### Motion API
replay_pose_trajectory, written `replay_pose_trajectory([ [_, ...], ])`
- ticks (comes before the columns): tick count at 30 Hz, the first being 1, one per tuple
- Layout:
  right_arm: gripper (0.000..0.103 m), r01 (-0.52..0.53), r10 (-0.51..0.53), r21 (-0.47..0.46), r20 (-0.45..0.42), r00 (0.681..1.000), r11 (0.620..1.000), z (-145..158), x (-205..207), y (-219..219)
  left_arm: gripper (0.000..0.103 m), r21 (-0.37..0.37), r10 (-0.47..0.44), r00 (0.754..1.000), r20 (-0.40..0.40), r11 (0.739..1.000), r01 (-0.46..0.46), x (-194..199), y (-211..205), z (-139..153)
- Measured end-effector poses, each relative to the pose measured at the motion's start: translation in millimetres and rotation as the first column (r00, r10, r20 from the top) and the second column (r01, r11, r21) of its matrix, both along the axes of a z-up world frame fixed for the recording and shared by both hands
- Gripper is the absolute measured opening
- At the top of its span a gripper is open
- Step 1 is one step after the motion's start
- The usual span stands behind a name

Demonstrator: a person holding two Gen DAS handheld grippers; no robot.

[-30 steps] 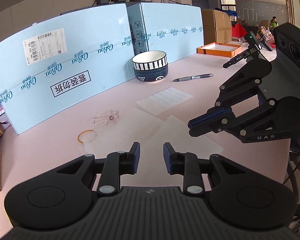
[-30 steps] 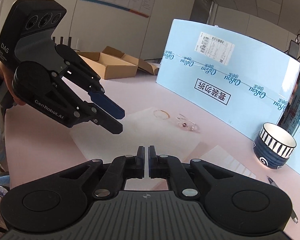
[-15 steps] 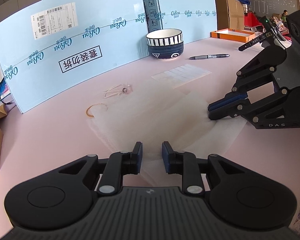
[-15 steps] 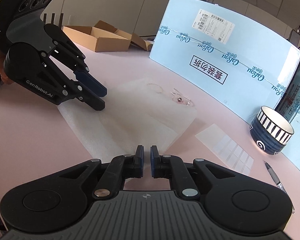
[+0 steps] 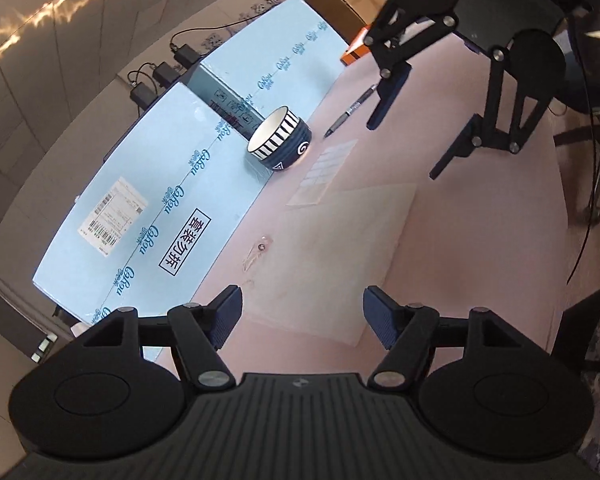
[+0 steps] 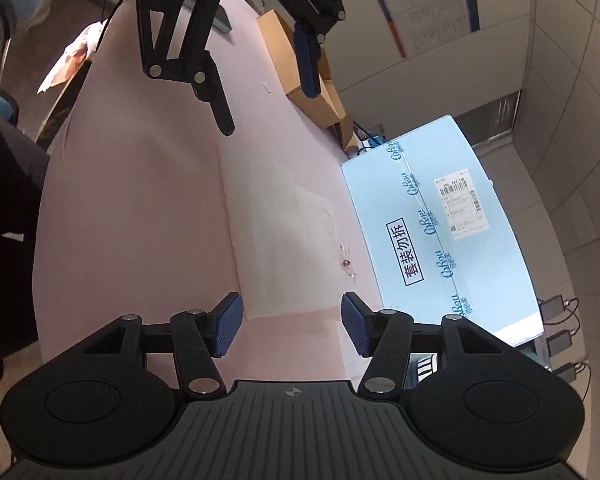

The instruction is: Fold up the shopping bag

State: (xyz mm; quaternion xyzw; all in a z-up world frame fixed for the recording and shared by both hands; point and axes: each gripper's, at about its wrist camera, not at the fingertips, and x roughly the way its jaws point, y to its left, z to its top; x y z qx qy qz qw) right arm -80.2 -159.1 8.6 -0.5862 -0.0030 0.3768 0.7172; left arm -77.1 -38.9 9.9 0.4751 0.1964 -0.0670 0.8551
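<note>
The shopping bag is a thin, translucent white sheet lying flat on the pink table. My left gripper hovers over the bag's near edge. Its jaws are opening and nothing is pressed between the pads. My right gripper hangs above the bag's far end, fingers spread. In the right wrist view the bag stretches away from my right gripper, whose jaws are opening over the bag's near edge with nothing gripped. The left gripper hangs above the far end, fingers apart.
A long light-blue carton walls off one side of the table. A striped bowl, a pen, a clear label sheet and a small clear clip lie near the bag. Open cardboard boxes stand beyond the table's far end.
Both grippers have rolled strongly, so both views are tilted. Both pairs of jaws went from nearly shut to wide apart. The bag now lies spread flat between the two grippers.
</note>
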Motion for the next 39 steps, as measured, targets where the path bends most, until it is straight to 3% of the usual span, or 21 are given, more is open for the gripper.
replay_pose_trajectory([
  [5,0.052,-0.048,0.047,-0.105,-0.015,0.999,0.993,-1,7,5,0.068,0.212,-0.051,0.996,-0.069,0.975,0.065,12,0,-19],
  [8,0.055,-0.072,0.067,-0.147,-0.039,0.997,0.987,-3,10,7,0.069,0.279,-0.084,0.991,-0.102,0.954,0.109,11,-1,-23],
  [13,0.055,-0.088,0.083,-0.157,-0.040,0.996,0.984,-6,15,10,0.071,0.335,-0.111,0.982,-0.153,0.929,0.157,17,-1,-27],
  [19,0.055,-0.099,0.095,-0.183,-0.034,0.995,0.978,-8,18,15,0.076,0.415,-0.147,0.962,-0.229,0.879,0.233,26,-7,-30],
  [21,0.055,-0.097,0.092,-0.191,-0.032,0.995,0.977,-9,20,20,0.083,0.428,-0.154,0.956,-0.251,0.868,0.252,32,-8,-29],
  [29,0.054,-0.106,0.103,-0.219,-0.027,0.994,0.970,-10,23,30,0.083,0.416,-0.215,0.932,-0.292,0.849,0.326,38,-2,-27],
  [32,0.046,-0.101,0.096,-0.206,-0.033,0.995,0.973,-12,25,30,0.083,0.391,-0.218,0.926,-0.308,0.859,0.332,41,1,-24],
  [34,0.023,-0.107,0.098,-0.209,-0.054,0.994,0.972,-17,24,28,0.081,0.377,-0.214,0.923,-0.321,0.865,0.332,44,2,-22],
  [35,0.007,-0.120,0.111,-0.227,-0.050,0.993,0.966,-23,21,27,0.080,0.375,-0.217,0.920,-0.326,0.864,0.337,44,2,-22],
  [39,0.003,-0.111,0.110,-0.208,-0.017,0.994,0.972,-34,17,26,0.067,0.362,-0.239,0.900,-0.366,0.854,0.374,44,4,-20],
])
